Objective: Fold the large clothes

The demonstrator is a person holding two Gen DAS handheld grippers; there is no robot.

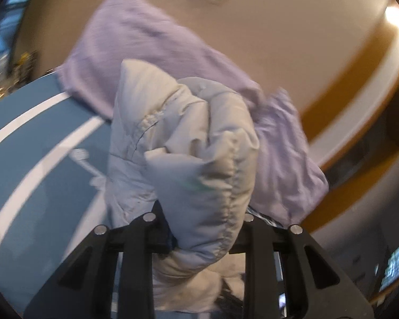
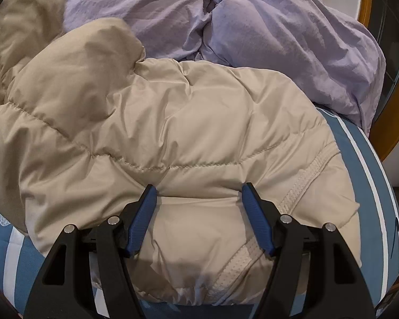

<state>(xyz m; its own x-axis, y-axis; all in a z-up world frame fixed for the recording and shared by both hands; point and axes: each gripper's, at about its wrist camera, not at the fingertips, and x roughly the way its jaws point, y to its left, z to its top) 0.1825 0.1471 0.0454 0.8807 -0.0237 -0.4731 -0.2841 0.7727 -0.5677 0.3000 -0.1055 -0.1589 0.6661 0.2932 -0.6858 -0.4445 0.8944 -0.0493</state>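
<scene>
A beige quilted puffer jacket lies spread on a blue bed sheet with white stripes. My right gripper is open, its blue fingertips pressing down on the jacket near its ribbed hem. My left gripper is shut on a bunched part of the jacket and holds it lifted above the bed; the fabric hides its fingertips.
A lilac duvet is crumpled behind the jacket, also in the left wrist view. The blue striped sheet lies at left. A wooden bed frame runs along the right. A beige wall is beyond.
</scene>
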